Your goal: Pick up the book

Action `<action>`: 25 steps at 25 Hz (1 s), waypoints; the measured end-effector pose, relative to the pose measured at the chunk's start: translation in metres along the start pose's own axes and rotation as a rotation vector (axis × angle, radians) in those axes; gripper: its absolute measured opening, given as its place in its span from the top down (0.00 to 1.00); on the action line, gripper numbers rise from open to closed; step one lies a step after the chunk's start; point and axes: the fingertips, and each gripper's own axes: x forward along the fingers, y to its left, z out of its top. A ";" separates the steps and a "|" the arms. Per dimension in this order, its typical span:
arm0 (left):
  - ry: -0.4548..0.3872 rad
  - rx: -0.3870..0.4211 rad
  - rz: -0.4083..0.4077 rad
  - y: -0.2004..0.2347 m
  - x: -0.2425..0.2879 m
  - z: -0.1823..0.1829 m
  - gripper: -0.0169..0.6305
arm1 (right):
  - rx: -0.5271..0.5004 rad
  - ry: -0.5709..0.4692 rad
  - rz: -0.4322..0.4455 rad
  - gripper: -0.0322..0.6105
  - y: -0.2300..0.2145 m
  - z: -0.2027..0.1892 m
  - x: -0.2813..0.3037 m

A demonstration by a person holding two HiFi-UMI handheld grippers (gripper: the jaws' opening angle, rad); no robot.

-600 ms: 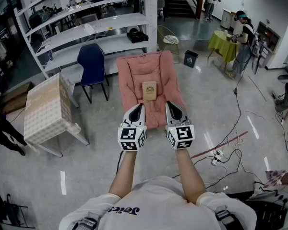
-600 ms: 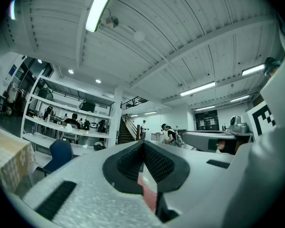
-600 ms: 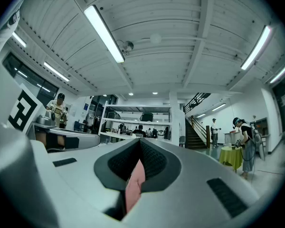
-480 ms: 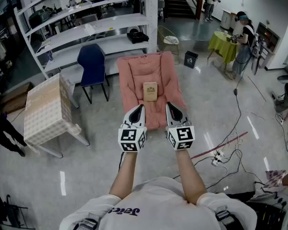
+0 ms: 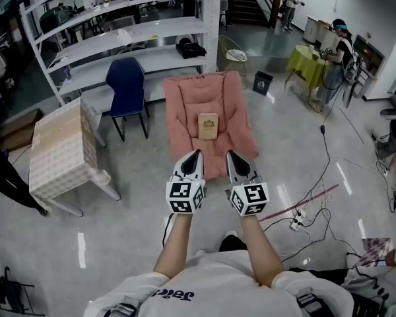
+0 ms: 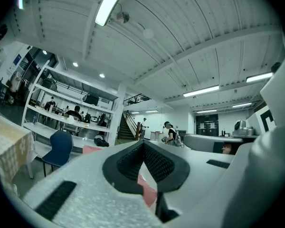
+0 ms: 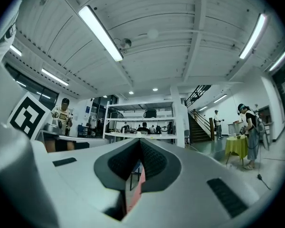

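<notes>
Floor (image 5: 119, 223), grey and glossy, is spreading open beneath and to both sides of the jaws, with loose cables (image 5: 315, 207) lying off to their right. Shelving (image 5: 119, 38) is standing far ahead and left of the jaws. A checked bench (image 5: 59, 150) is sitting well to their left, and a blue chair (image 5: 127, 84) is standing ahead-left. A pink padded lounger (image 5: 185, 104) is lying straight ahead, its near end overlapping the jaw tips in the head view. The book (image 5: 208, 125) is lying on the lounger's middle, ahead of the jaws and in line with the gap between the two grippers. Its tan cover is carrying print too small to read. The left gripper (image 5: 196, 154) and right gripper (image 5: 229, 154) are pointing level side by side, each with jaws pressed together on nothing. Black-and-white square markers are showing on their cubes. Script lettering on the person's white shirt (image 5: 204, 282) is showing, too bent to read.
</notes>
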 end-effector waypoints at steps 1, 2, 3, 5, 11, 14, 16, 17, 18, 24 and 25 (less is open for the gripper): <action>0.001 0.002 0.004 0.001 0.002 -0.002 0.95 | 0.008 0.000 -0.001 0.93 -0.003 -0.002 0.003; 0.000 0.005 0.009 0.002 0.004 -0.004 0.95 | 0.016 -0.002 -0.002 0.93 -0.007 -0.005 0.006; -0.003 0.008 0.016 0.004 0.008 -0.006 0.95 | 0.023 -0.005 -0.002 0.93 -0.012 -0.007 0.009; -0.006 0.018 0.030 0.008 0.019 -0.011 0.95 | 0.036 -0.013 0.001 0.93 -0.023 -0.012 0.019; 0.014 0.056 0.060 0.014 0.087 -0.016 0.95 | 0.064 -0.002 0.054 0.93 -0.073 -0.025 0.067; 0.006 0.066 0.077 0.008 0.132 -0.015 0.95 | 0.077 0.015 0.067 0.93 -0.116 -0.027 0.097; -0.002 0.067 0.092 0.005 0.160 -0.014 0.95 | 0.085 0.009 0.078 0.93 -0.144 -0.024 0.116; -0.012 0.061 0.099 0.003 0.172 -0.013 0.95 | 0.087 0.005 0.088 0.93 -0.156 -0.022 0.125; -0.025 0.050 0.101 0.002 0.184 -0.012 0.95 | 0.088 0.004 0.099 0.93 -0.168 -0.021 0.133; -0.075 0.013 0.090 -0.007 0.238 -0.008 0.95 | 0.119 0.035 0.157 0.93 -0.217 -0.030 0.168; -0.063 0.020 0.103 -0.007 0.243 -0.013 0.95 | 0.129 0.050 0.165 0.93 -0.223 -0.037 0.171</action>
